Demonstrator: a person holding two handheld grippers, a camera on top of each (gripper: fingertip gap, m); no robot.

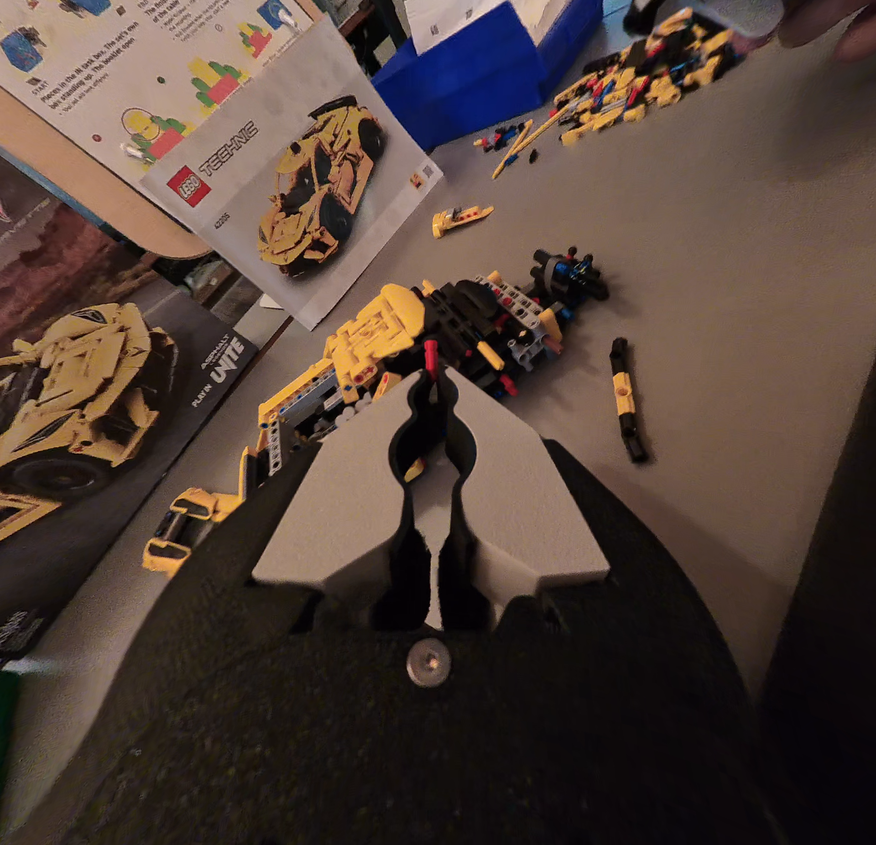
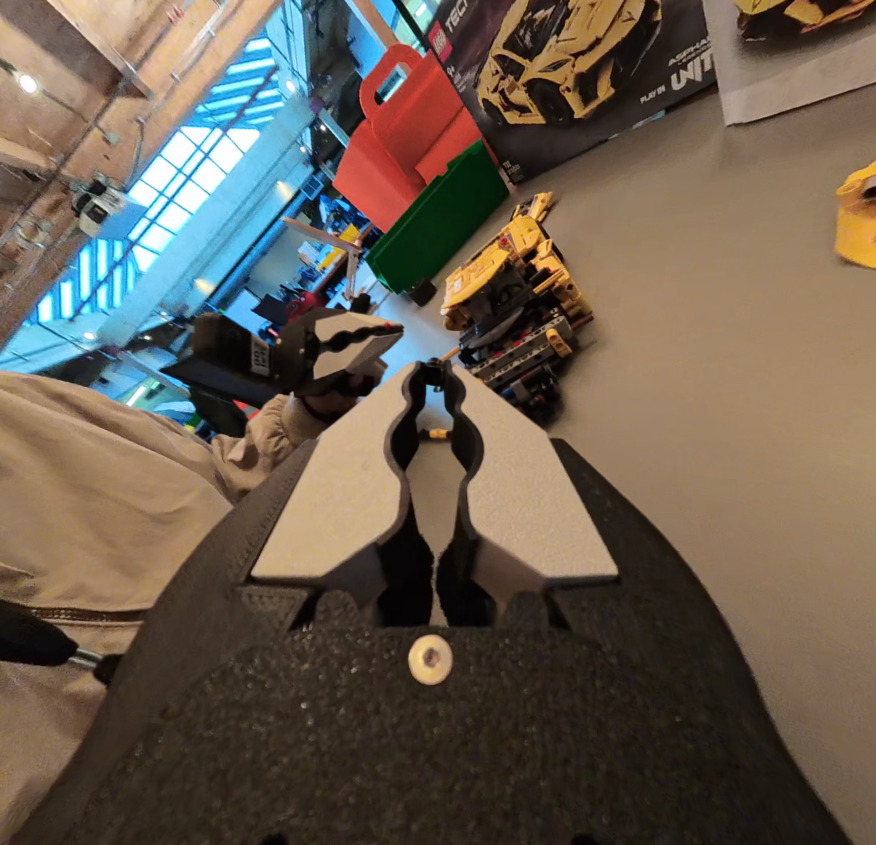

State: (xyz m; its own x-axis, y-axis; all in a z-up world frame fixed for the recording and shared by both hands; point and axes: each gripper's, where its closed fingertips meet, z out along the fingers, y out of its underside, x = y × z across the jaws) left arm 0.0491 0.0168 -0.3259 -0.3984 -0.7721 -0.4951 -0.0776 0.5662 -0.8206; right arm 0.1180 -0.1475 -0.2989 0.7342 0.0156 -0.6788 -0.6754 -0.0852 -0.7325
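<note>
My left gripper (image 1: 433, 377) is shut on a small red pin (image 1: 430, 354) and holds it just above a partly built yellow and black brick car (image 1: 379, 334) on the grey table (image 1: 711, 301). In the right wrist view the left gripper (image 2: 396, 331) shows farther off, with the red pin (image 2: 387, 325) at its tip. My right gripper (image 2: 433, 372) is shut on a small black connector (image 2: 432, 366), close to the car's chassis (image 2: 512, 310).
A black and yellow beam (image 1: 625, 400), a small yellow part (image 1: 460, 218) and a pile of loose parts (image 1: 640, 82) lie on the table. A blue bin (image 1: 474, 73), a booklet (image 1: 294, 182), the set's box (image 1: 95, 395), a red box (image 2: 403, 135) and a green bin (image 2: 441, 225) stand around. A beige sleeve (image 2: 118, 466) is at the left. Tip to tip, the grippers are about 20 cm apart.
</note>
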